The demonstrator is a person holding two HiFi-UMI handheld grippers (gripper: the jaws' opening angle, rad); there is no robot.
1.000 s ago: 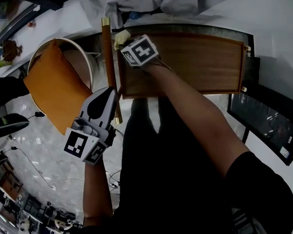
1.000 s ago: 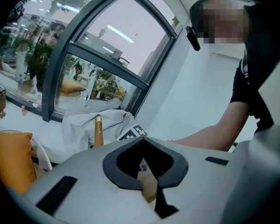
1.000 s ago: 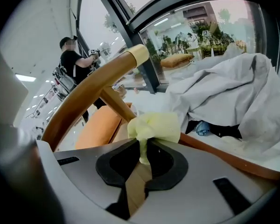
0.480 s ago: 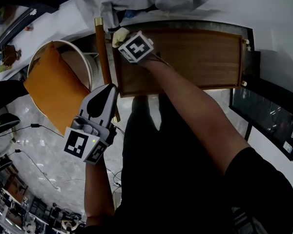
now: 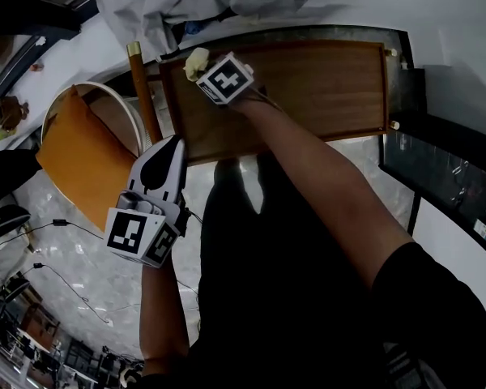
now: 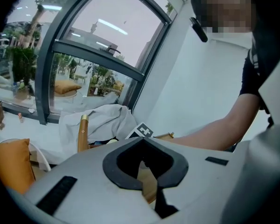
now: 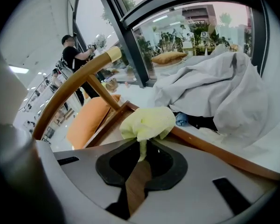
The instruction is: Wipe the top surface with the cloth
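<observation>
Showing R gripper [image 5: 204, 71] clamped on yellow cloth [image 5: 196, 60] at far-left corner of wooden top [image 5: 308, 96]. Top's long axis extends rightward, so next sweep prob. goes that way. L gripper [image 5: 172, 146], jaws together and empty, hangs off near-left edge.

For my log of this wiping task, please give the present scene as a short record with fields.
surface: wooden top with a raised rim
cloth: yellow cloth, at the top's far left corner
right gripper: right gripper, shut on the cloth
left gripper: left gripper, shut, nothing between its jaws, held off the top beside the orange cushion
</observation>
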